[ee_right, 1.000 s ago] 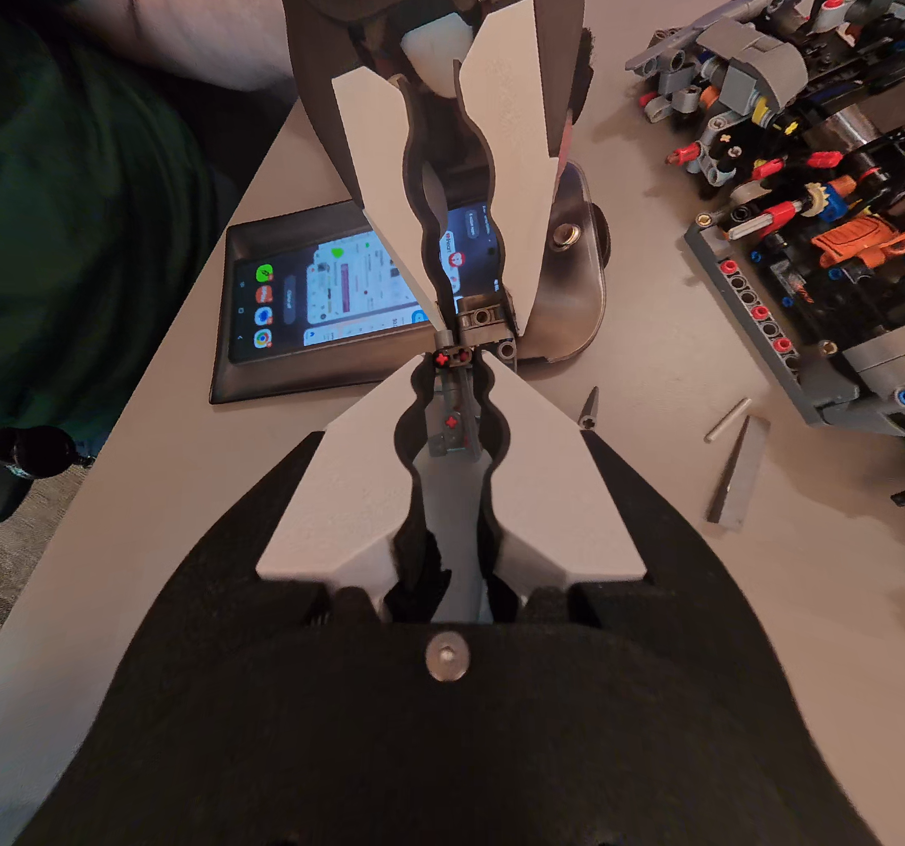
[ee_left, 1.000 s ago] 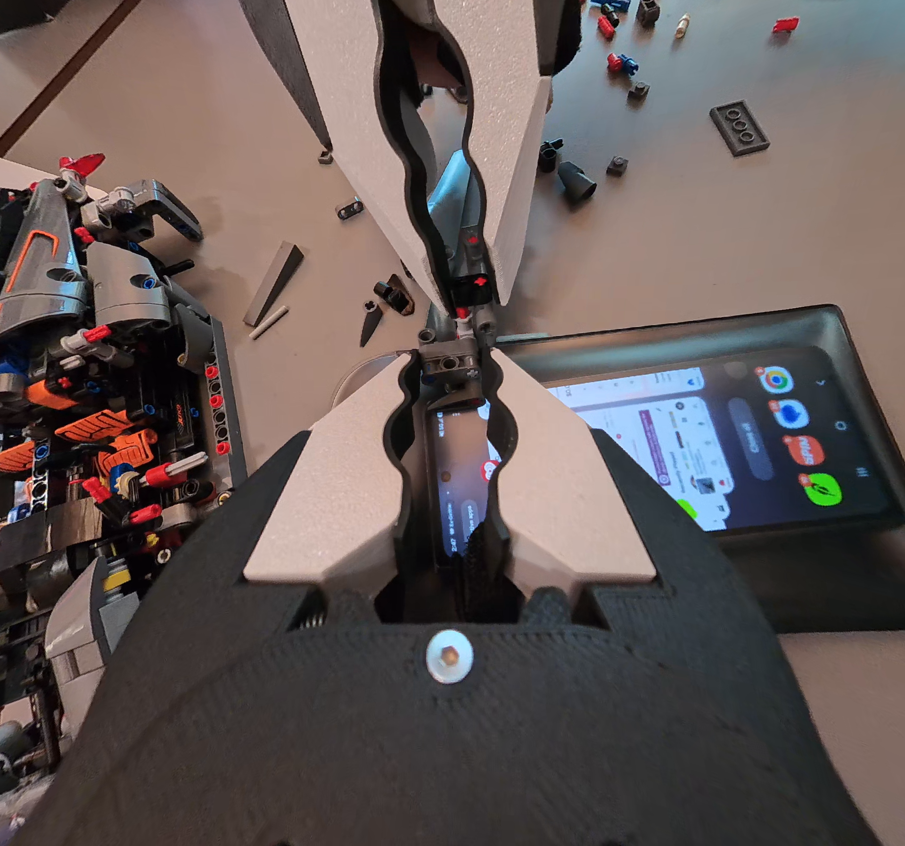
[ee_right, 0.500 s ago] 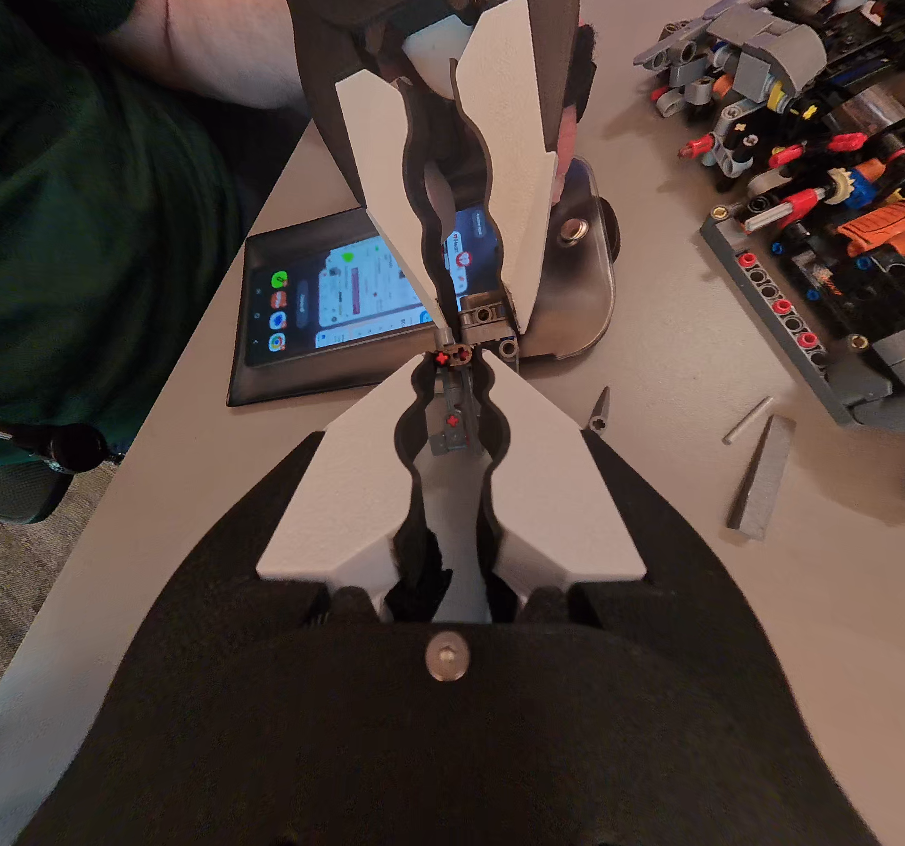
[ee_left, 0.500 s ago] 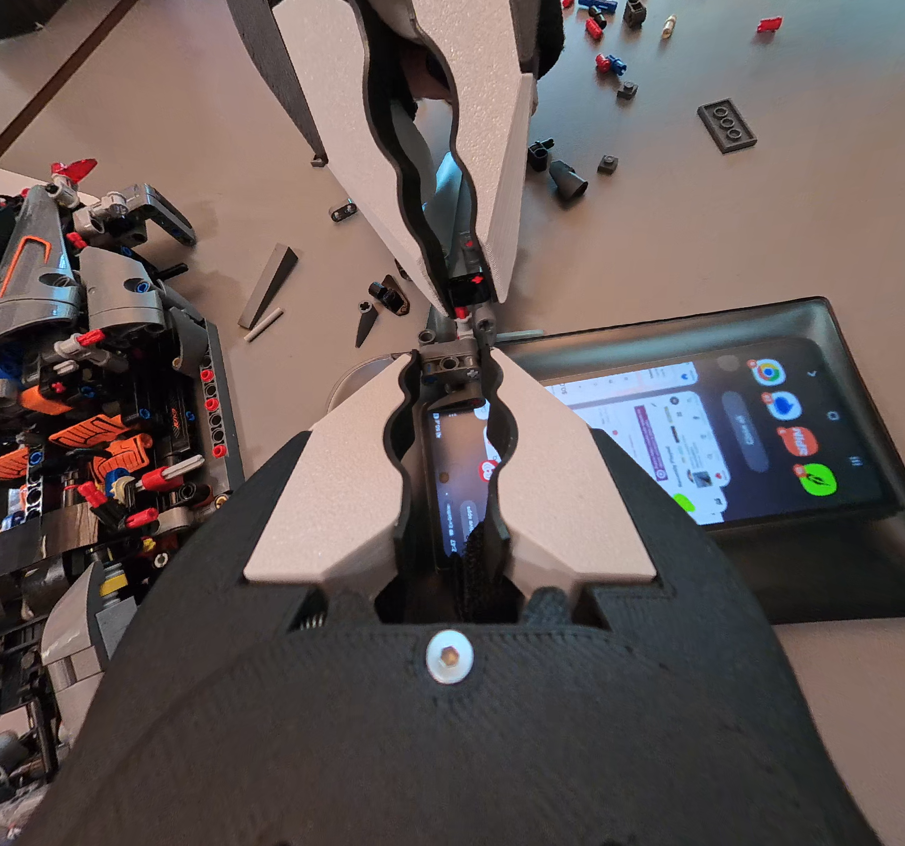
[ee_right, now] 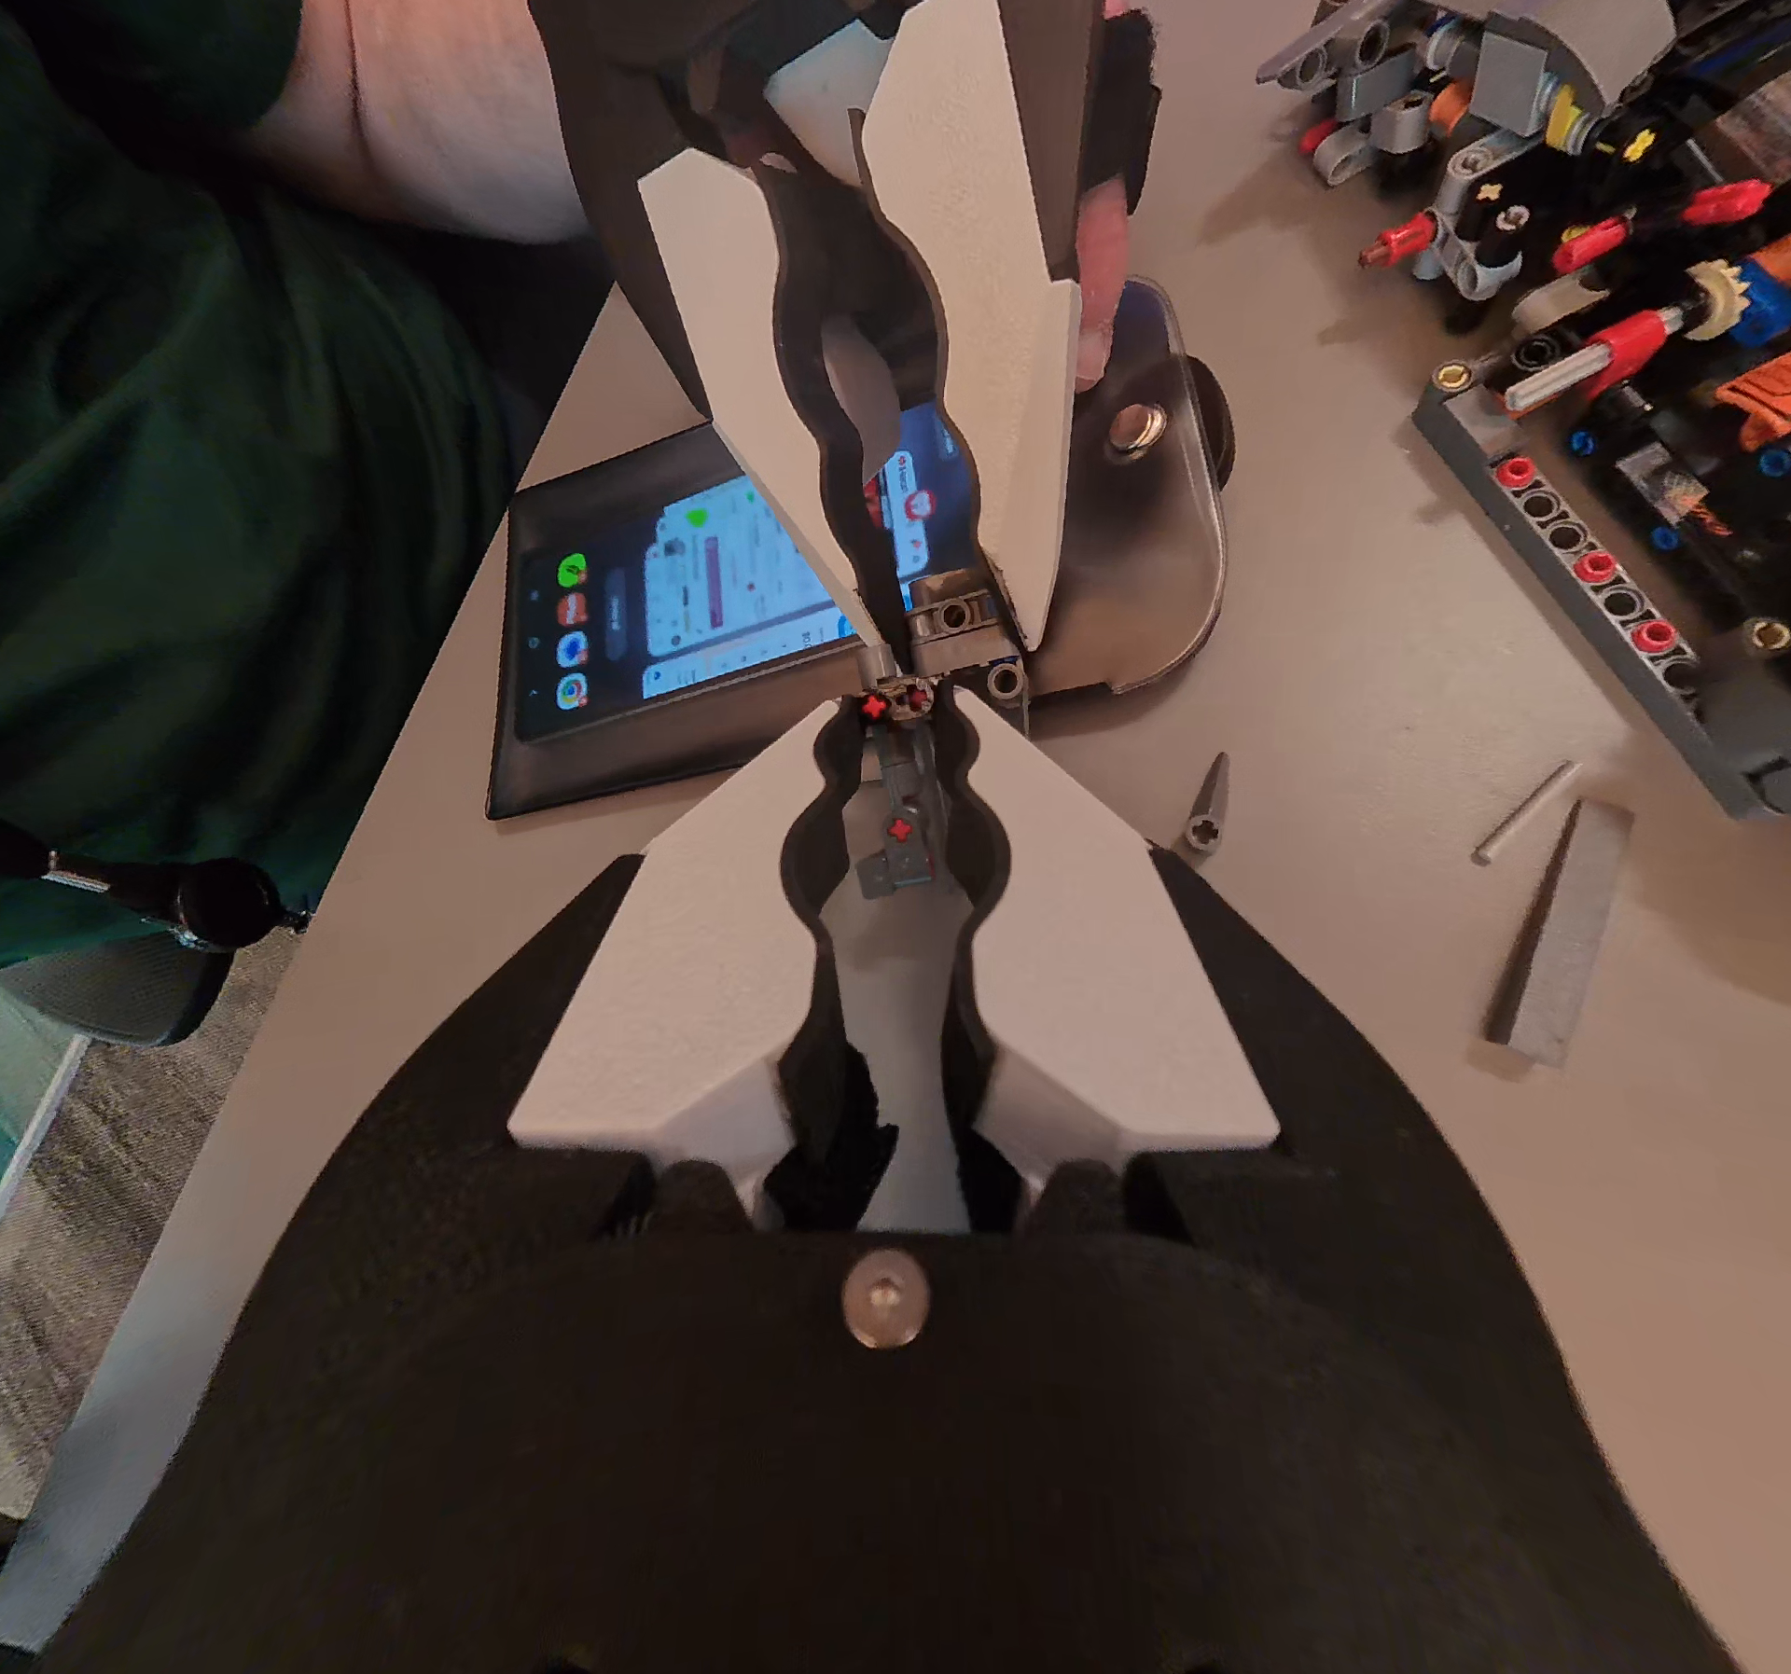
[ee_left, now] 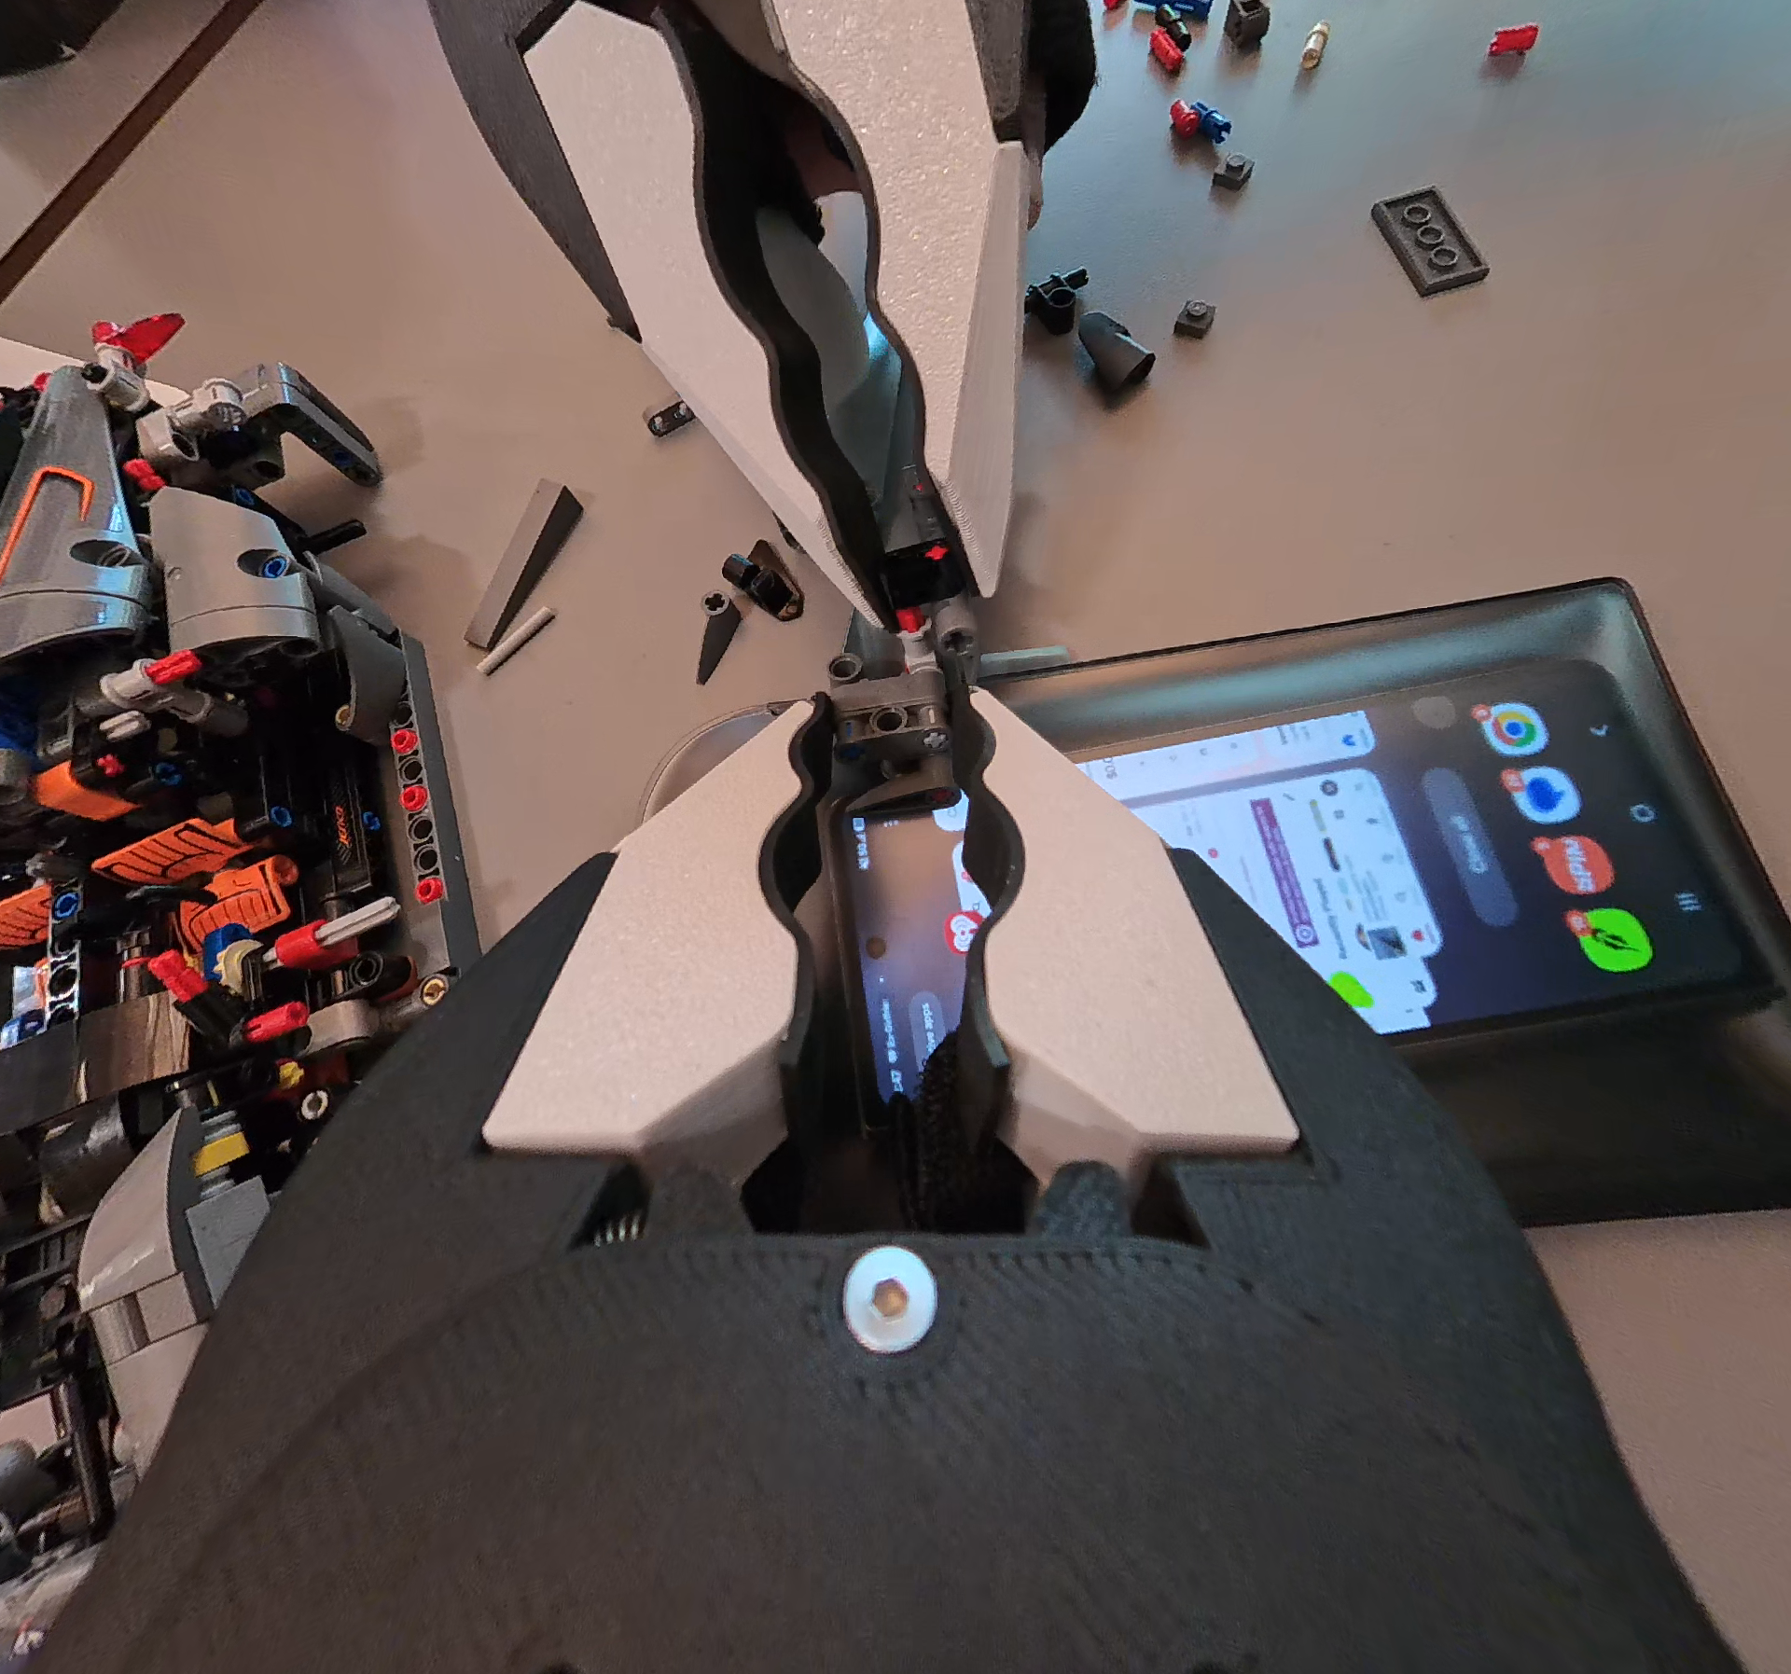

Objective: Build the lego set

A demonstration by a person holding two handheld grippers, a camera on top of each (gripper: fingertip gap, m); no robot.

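Observation:
My left gripper [ee_left: 890,707] is shut on a small grey Technic connector [ee_left: 887,724] with round holes. My right gripper [ee_left: 926,605] comes from above in the left wrist view, tip to tip with it. It is shut on a slim grey and black sub-assembly with red pins [ee_left: 921,573]. In the right wrist view, my right gripper [ee_right: 896,702] holds that sub-assembly [ee_right: 901,843], and its red-pin end touches the connector [ee_right: 955,625] in my left gripper [ee_right: 950,644]. Both are held in the air above a phone. The partly built model [ee_left: 194,707] stands at the left, and at the upper right in the right wrist view [ee_right: 1599,223].
A lit phone [ee_left: 1405,852] lies in a black tray [ee_left: 1648,659] below the grippers. A grey wedge [ee_left: 523,562], a thin rod [ee_left: 514,641] and a dark spike [ee_left: 719,644] lie near the model. Several loose pieces and a dark plate [ee_left: 1429,234] lie farther off. A person's arm and green shirt [ee_right: 194,368] are at the table edge. Both grippers' tips are close together, under 4 cm apart.
Both grippers stay shut and tip to tip with their pieces. The pair has drifted slightly, so the phone and model have slid a little to the right in the right wrist view.

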